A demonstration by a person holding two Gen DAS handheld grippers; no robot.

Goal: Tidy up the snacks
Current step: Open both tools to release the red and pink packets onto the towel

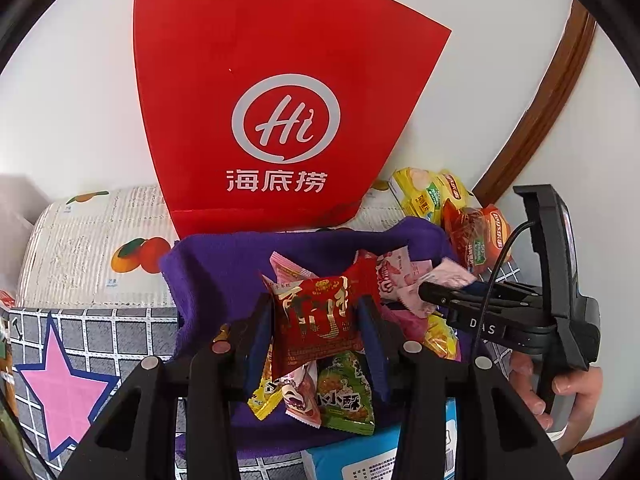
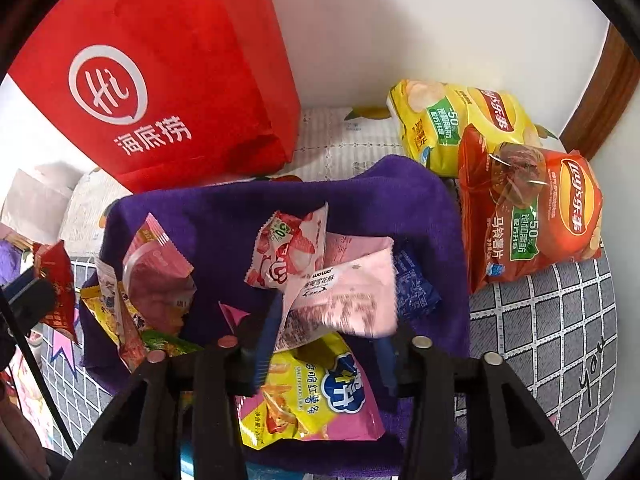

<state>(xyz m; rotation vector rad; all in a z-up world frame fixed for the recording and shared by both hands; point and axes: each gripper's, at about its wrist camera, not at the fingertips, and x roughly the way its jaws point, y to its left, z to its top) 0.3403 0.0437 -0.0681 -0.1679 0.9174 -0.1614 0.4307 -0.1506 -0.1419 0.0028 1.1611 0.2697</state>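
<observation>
- Gripping a red snack packet [image 1: 316, 320], your left gripper [image 1: 317, 322] has its two blue-padded fingers closed against the packet's sides, holding it upright above the pile.
- Your right gripper [image 2: 328, 312] pinches a pale pink wrapper [image 2: 344, 296] between its fingers; the wrapper's lower edge is blurred, and the jaws sit narrowed on it.
- Both packets hang over a purple towel [image 2: 224, 208] that is heaped with loose snacks.
- On that towel you have a strawberry-print pink sachet [image 2: 288, 248], a dark blue packet [image 2: 414, 284] just right of the pink wrapper, and a yellow-and-pink sweet potato stick bag [image 2: 312, 396] directly beneath your right gripper.
- Under your left gripper lie a green packet [image 1: 346, 396] and a small yellow packet [image 1: 264, 392], touching each other's neighbours in the heap.
- At the towel's right edge a red-orange Lay's chip bag [image 2: 532, 216] overlaps a yellow Lay's chip bag [image 2: 456, 120] behind it.
- Behind the towel a red paper bag [image 1: 280, 100] with a white "Hi" logo stands upright against the white wall [image 1: 80, 100].
- Everything rests on a grey grid-patterned cloth [image 2: 540, 320] with a pink star [image 1: 60, 384] printed at your left.
- In the left view your right hand [image 1: 560, 388] wraps the handle of the other tool.
</observation>
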